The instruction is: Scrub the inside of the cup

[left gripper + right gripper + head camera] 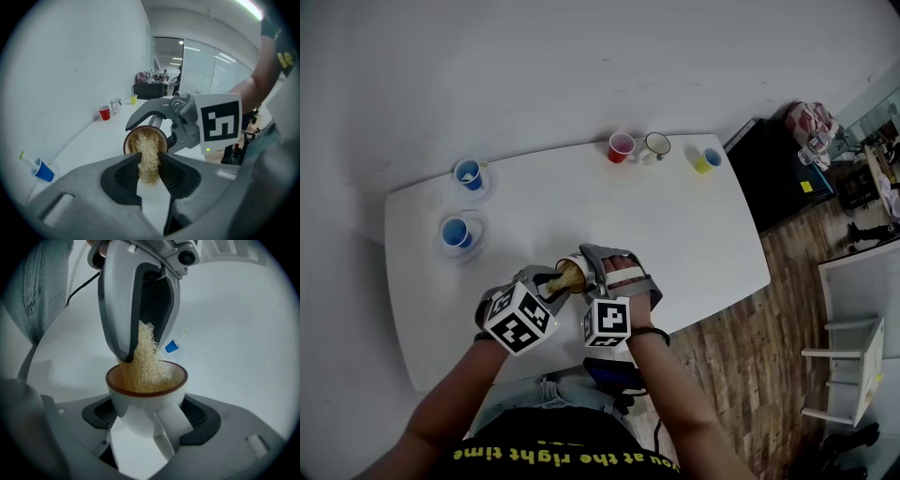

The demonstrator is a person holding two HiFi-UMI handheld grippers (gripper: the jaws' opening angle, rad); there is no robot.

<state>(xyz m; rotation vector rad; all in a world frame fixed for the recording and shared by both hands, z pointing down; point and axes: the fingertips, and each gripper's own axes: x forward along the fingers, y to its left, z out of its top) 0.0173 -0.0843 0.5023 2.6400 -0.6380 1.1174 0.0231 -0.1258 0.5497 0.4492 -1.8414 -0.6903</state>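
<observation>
Straw-coloured scrubber (143,363) fibres sit clenched between the jaws of my left gripper (149,164), their far end pushed into the mouth of the cup (146,397) just ahead of those jaws. My right gripper (147,422) grasps that white, brown-rimmed cup, jaws pressed on either side of its body. Far beyond the jaws, a red cup (621,146) stands on the white table (703,244).

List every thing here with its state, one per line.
White ceramic cup with brown rim: clamped in right tool, tipped sideways, scrubber inside.
Straw-coloured fibre scrubber: pinched in left tool, pushed into the cup.
Red plastic cup: upright at far table edge.
White mug: upright.
Yellow cup: upright.
Far blue cup: upright.
Near blue cup: upright.
</observation>
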